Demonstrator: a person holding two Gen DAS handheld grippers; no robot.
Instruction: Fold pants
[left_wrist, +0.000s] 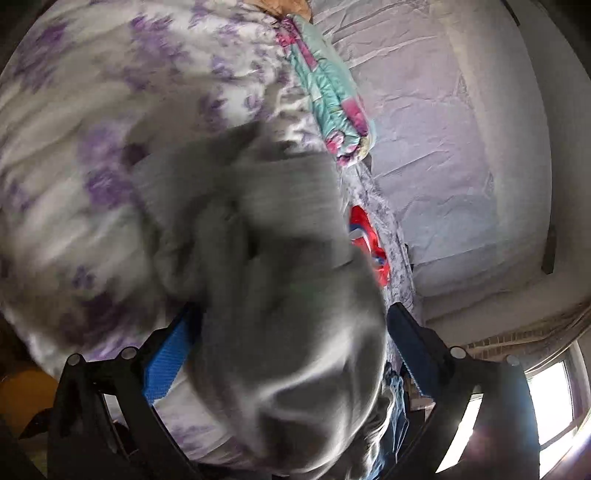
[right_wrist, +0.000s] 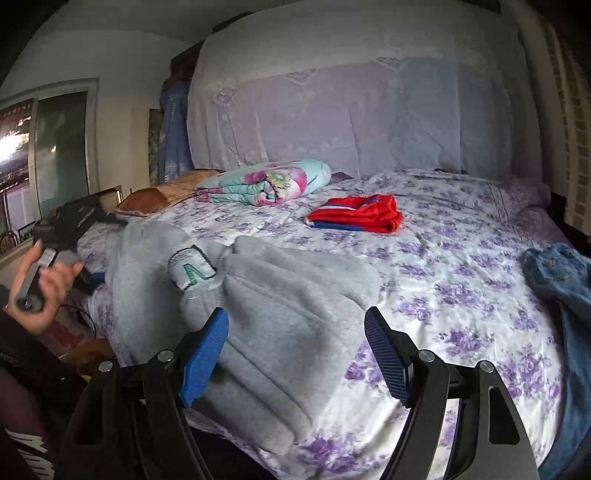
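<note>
Grey sweatpants (right_wrist: 266, 295) with a green-and-white patch lie partly folded at the near left of the bed. My right gripper (right_wrist: 295, 332) is open just above their near edge, its blue pads on either side of the cloth without touching it. My left gripper (left_wrist: 291, 332) is open, its blue pads wide apart. A blurred bulk of the grey pants (left_wrist: 273, 258) fills the space between them. Whether the fingers touch it is unclear. In the right wrist view the left gripper (right_wrist: 92, 277) is at the far left, held by a hand at the pants' far end.
The bed has a white and purple flowered cover (right_wrist: 443, 288). On it lie a folded red and blue garment (right_wrist: 358, 214), a teal flowered quilt (right_wrist: 266, 181), a brown pillow (right_wrist: 162, 195) and blue jeans (right_wrist: 561, 280) at the right edge. A draped headboard stands behind.
</note>
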